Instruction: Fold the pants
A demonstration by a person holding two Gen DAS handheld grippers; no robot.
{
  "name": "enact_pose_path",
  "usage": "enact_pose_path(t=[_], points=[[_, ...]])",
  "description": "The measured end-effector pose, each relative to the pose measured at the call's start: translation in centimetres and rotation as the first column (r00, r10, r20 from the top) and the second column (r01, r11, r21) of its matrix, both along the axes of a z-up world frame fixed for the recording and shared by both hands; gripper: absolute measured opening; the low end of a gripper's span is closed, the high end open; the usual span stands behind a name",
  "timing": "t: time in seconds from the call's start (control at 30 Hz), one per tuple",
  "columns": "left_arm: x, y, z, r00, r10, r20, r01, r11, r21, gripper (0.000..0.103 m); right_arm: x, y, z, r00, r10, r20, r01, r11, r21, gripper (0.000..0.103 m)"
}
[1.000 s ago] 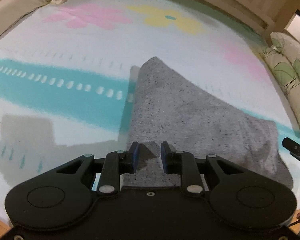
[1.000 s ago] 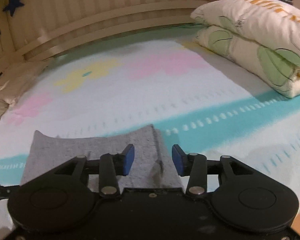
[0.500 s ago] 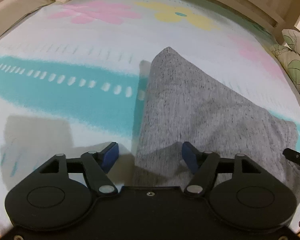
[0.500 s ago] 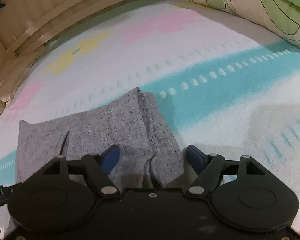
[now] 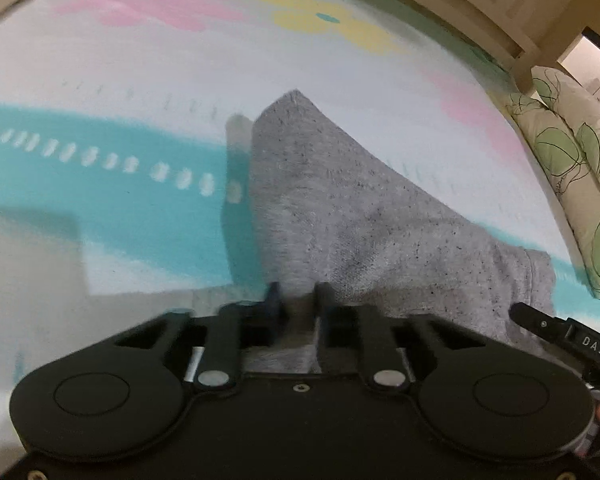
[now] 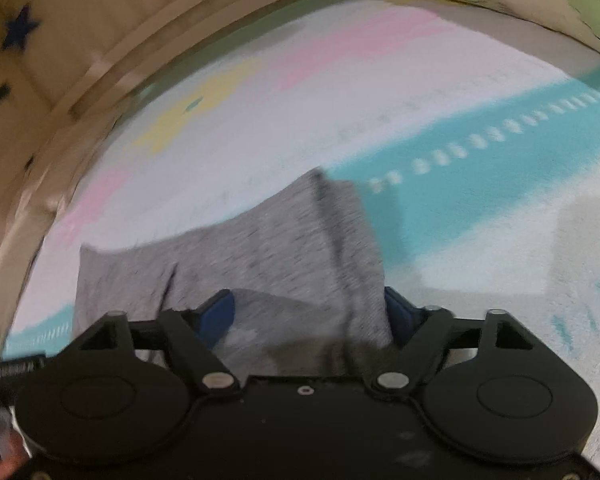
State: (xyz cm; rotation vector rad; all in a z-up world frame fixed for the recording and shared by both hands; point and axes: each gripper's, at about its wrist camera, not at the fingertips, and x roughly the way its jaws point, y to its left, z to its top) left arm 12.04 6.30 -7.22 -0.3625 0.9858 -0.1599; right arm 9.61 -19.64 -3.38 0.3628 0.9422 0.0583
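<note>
Left claw (image 5: 296, 300) pinched narrow on a fold of the grey pants (image 5: 340, 208). Right claw (image 6: 310, 314) spread wide, fabric bunched between its pads but ungripped. Pants flat on the bed's flowered blanket (image 5: 140, 80). Only in the left view: pillows (image 5: 572, 184) far right. Only in the right view: blue star (image 6: 20, 26) on the far headboard, blurred.

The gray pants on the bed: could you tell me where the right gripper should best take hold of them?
Probably the near right corner of the gray pants, approached low from the near side. That edge already lies between the open right gripper fingers, mirroring the left gripper pinching its corner.
</note>
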Motion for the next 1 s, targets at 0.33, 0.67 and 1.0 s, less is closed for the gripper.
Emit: enact_pose_path(t=[0.33,0.67,1.0], points=[[-3.7,-1.2,6.6,0.956,-0.046,0.290,-0.004,0.985,0.172,0.012,-1.7,5.9,6.4,0.983,0.093,0.155,-0.063,0.981,-0.186,0.025],[6.1,3.8,12.7,0.936,0.091,0.339,-0.157,0.972,0.175,0.012,8.6,11.9,11.7,0.948,0.184,0.260,-0.145,0.976,-0.162,0.025],[14.1,9.1,6.1,0.960,0.224,0.168,-0.270,0.902,0.337,0.018,23.0,14.9,5.3,0.984,0.132,0.121,-0.099,0.963,-0.251,0.041]])
